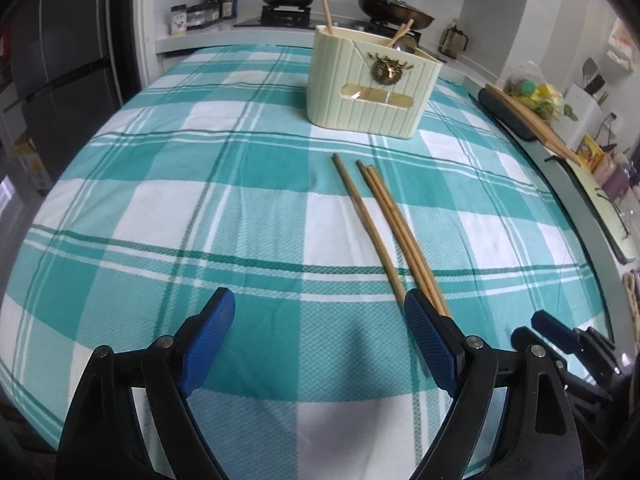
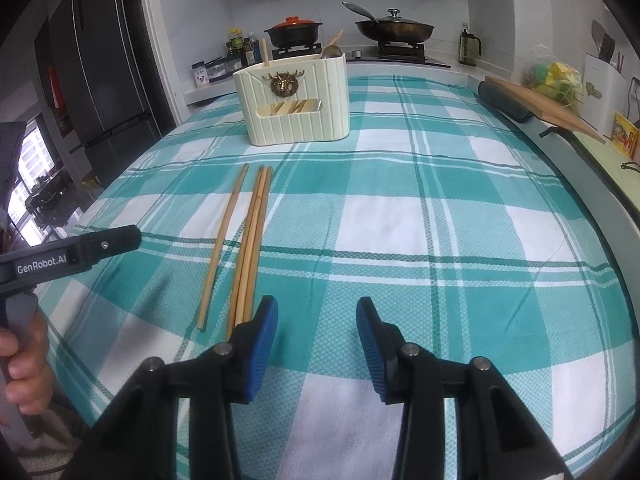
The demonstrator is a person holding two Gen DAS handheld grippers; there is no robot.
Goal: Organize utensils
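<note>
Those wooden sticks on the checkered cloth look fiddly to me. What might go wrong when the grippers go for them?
Two risks stand out. The chopsticks lie thin and flat on the tablecloth, two of them touching, so a gripper could pinch cloth or lift the wrong number. The left gripper and right gripper, both open and empty, sit on either side of the same ends and might bump. The holder already has utensils sticking up that could block insertion.

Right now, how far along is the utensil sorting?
Done: a few chopsticks and a spoon already stand in the cream holder. In hand: nothing; the left hand-held gripper and right hand-held gripper are both open and empty. Left: three chopsticks lying on the checked cloth.
</note>
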